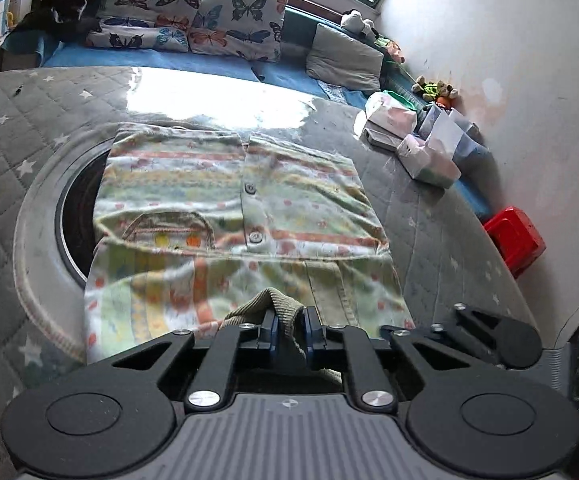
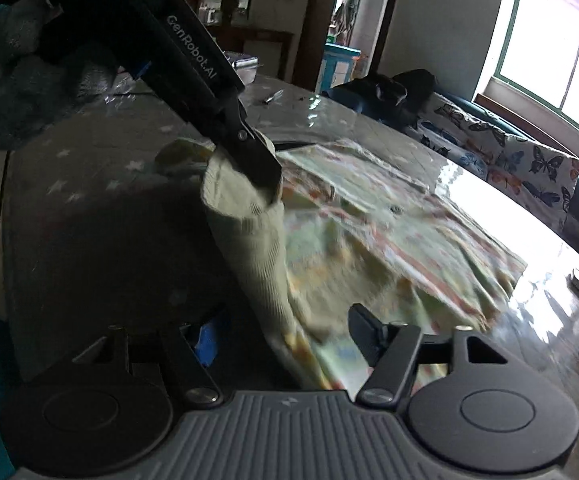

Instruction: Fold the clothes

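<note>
We see a patterned cardigan [image 1: 233, 200] lying flat on a grey quilted table cover [image 1: 29, 184], with its buttoned front facing up and a small pocket on one side. The near part of the garment is lifted off the surface. In the left wrist view, the left gripper [image 1: 289, 330] is closed on the ribbed cuff [image 1: 277, 308] of the cardigan; the olive-green ribbed fabric is squeezed between the two blue pads and sticks out above them. In the right wrist view the same cuff [image 2: 249, 216] hangs from the tip of the left gripper [image 2: 263, 176], which comes down from the upper left, and the sleeve stretches from there down toward the camera.

The right gripper [image 2: 285, 336] has its fingers wide apart. The cloth of the sleeve passes between them, but we cannot tell if it touches either finger. The rest of the cardigan spreads beyond it, toward a sofa with butterfly cushions [image 2: 529, 160].
</note>
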A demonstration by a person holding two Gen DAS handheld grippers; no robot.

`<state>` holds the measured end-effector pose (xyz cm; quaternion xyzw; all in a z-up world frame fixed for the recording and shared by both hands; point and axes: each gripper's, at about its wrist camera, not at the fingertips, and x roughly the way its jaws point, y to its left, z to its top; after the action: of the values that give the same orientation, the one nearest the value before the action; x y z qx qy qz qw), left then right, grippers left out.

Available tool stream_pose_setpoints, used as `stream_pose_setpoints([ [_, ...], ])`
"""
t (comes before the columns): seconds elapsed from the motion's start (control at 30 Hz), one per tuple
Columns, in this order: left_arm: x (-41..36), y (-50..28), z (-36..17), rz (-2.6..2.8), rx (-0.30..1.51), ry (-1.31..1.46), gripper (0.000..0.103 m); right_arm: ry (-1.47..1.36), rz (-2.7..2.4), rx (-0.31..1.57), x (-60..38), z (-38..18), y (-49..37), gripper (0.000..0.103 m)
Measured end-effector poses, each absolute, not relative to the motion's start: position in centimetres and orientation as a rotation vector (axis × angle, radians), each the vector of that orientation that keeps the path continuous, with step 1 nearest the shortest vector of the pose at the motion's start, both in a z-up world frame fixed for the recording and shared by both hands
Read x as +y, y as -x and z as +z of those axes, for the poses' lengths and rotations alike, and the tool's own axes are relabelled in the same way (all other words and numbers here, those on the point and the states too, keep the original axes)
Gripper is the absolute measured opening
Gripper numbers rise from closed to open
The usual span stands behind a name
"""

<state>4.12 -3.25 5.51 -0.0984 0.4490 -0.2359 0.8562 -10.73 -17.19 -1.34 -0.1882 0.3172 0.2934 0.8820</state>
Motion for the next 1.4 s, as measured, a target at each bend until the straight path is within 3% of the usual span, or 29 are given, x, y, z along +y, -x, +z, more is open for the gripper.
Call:
stream_pose_setpoints([
  [0.13, -2.9, -4.2, 5.5, -0.523, 0.945, 0.187, 0.016, 0.297, 0.617, 0.699, -17.0, -1.3, 8.5, 0.026],
  [0.2, -2.5, -3.5, 5.7, -0.532, 0.922, 0.154, 0.025, 0.23, 0.619, 0.723, -17.5, -1.0, 7.5, 0.022],
  [0.3, -1.1, -1.8, 6.2, -0.517, 0.85, 0.094, 0.053, 0.153, 0.619, 0.744, -18.2, -0.3, 6.4, 0.019],
  [0.37, -0.1, -0.6, 6.5, -0.503, 0.799, 0.055, 0.059, 0.124, 0.615, 0.744, -18.6, 0.3, 5.9, 0.018],
  [0.43, 0.9, 0.3, 6.4, -0.487, 0.765, 0.031, 0.073, 0.105, 0.611, 0.744, -18.8, 0.8, 5.5, 0.018],
  [0.63, 1.5, 1.7, 5.5, -0.475, 0.689, -0.113, 0.074, 0.079, 0.586, 0.729, -19.0, 1.8, 4.3, 0.017],
  [1.0, -0.9, 1.8, 1.4, -0.473, 0.568, -0.435, 0.074, 0.071, 0.552, 0.71, -19.2, 2.9, 3.3, 0.017],
  [1.07, -1.3, 1.7, 0.6, -0.459, 0.548, -0.482, 0.067, 0.07, 0.545, 0.708, -19.2, 3.0, 3.2, 0.017],
  [1.13, -1.2, 1.5, 0.3, -0.452, 0.531, -0.509, 0.053, 0.07, 0.539, 0.705, -19.2, 3.1, 3.0, 0.016],
  [1.4, 0.1, 1.7, 0.9, -0.456, 0.464, -0.51, 0.014, 0.05, 0.535, 0.696, -19.5, 3.0, 3.9, 0.011],
])
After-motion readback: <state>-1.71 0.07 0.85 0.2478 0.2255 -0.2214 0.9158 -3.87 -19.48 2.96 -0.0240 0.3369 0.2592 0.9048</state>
